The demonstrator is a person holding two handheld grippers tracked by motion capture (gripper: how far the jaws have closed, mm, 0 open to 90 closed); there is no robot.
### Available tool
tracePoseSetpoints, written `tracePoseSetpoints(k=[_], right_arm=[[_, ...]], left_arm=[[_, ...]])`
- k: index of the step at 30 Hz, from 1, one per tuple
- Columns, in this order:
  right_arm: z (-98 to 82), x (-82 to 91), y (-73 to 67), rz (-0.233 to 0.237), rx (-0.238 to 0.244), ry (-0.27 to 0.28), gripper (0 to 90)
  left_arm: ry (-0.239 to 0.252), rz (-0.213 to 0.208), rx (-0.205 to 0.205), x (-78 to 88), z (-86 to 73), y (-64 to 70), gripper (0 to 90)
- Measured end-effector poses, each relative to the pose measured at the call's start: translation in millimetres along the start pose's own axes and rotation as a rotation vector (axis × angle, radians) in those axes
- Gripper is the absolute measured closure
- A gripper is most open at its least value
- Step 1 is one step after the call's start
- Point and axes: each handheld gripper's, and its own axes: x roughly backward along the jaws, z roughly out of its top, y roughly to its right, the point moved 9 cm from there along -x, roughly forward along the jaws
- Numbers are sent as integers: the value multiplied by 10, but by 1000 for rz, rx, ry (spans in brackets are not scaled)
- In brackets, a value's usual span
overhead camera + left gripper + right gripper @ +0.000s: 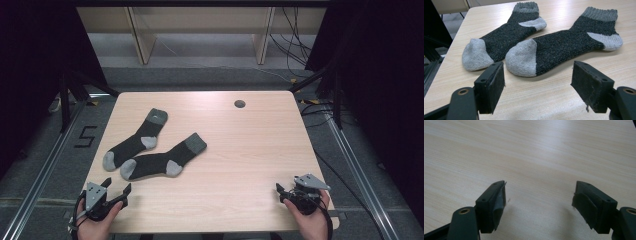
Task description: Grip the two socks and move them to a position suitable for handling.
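Where the pale wood-grain counter (pixel 240 150) runs broad and bare across its middle and right: two dark knitted socks, grey at toe, heel and cuff, lying flat side by side on the left half, far sock (pixel 135 138) and near sock (pixel 162 157) touching. Left claw (pixel 116 189) at the near-left edge, released, jaws wide, just short of the grey toes. Right claw (pixel 281 192) near the near-right corner, likewise released over bare wood, well apart from the socks.

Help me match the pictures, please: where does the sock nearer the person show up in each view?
High view: the nearer sock lies left of centre, ahead of the left gripper.
Left gripper view: it spans the middle, grey toe just beyond the open jaws.
Right gripper view: bare table beyond the open jaws.
Shared landmark: the farther sock beside it.
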Motion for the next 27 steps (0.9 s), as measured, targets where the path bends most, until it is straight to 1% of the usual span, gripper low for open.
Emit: tracePoseSetpoints(k=[1, 2, 3, 4, 5, 6, 7, 8, 9, 10, 12, 13, 14, 15, 17, 18, 20, 21, 22, 23, 24, 25, 26, 27], right_arm=[[-9, 3, -17, 0, -24, -9, 265], [-17, 2, -19, 2, -31, -17, 265], [-8, 3, 25, -5, 7, -13, 265], [-15, -16, 6, 7, -15, -15, 265], [-17, -4, 7, 8, -32, -21, 265], [-9, -5, 41, -6, -5, -16, 265], [-11, -6, 43, -7, -3, -20, 265], [-19, -8, 17, -2, -27, -23, 265], [-19, -10, 11, -2, -28, -25, 265], [-30, -11, 24, 5, -1, -41, 266], [-26, -22, 39, -8, 1, -35, 266], [-31, -31, 64, -32, 5, -39, 266], [-32, -17, 41, -11, -5, -43, 266], [-29, -12, 31, -5, -10, -43, 267], [-28, -7, 36, -8, -6, -46, 267], [-23, -9, 51, -15, 3, -39, 267], [-25, -8, 69, -24, 3, -36, 267], [-31, -11, 71, -20, 5, -38, 267], [-49, -6, 58, -19, -9, -56, 268], [-40, -3, 89, -32, 14, -52, 268], [-40, -10, 59, -21, -15, -50, 268], [-40, -20, 61, -6, -7, -53, 268], [-41, -21, 64, -9, -3, -57, 268], [-42, -23, 66, -12, 3, -59, 268]], left_arm=[[-2, 1, 5, -1, -1, -1, 262], [-3, 1, 6, -2, -1, -3, 262], [-6, 2, 10, -1, -3, -7, 262], [-8, 6, 15, 0, -3, -10, 262], [-8, 4, 15, -4, 2, -11, 263], [-5, 4, 14, -9, 11, -8, 262], [4, 1, 3, -17, 37, -1, 262], [2, -3, -1, -16, 54, 13, 262], [11, -21, -5, -27, 88, 44, 262], [14, -33, -11, -31, 122, 78, 262], [15, -67, -39, -62, 192, 176, 269], [8, -79, -46, -75, 208, 209, 277], [8, -93, -53, -103, 236, 253, 285], [-7, -108, -63, -125, 254, 289, 290], [-8, -131, -76, -198, 308, 359, 296], [-10, -139, -79, -233, 336, 390, 308], [-19, -146, -101, -303, 399, 446, 311], [-17, -161, -107, -350, 436, 477, 310], [-26, -165, -117, -390, 467, 499, 310], [-29, -177, -121, -444, 501, 528, 310], [-40, -180, -129, -491, 528, 549, 310], [-52, -192, -134, -547, 548, 572, 309], [-67, -198, -146, -600, 565, 592, 307], [-69, -206, -154, -656, 588, 619, 307]])
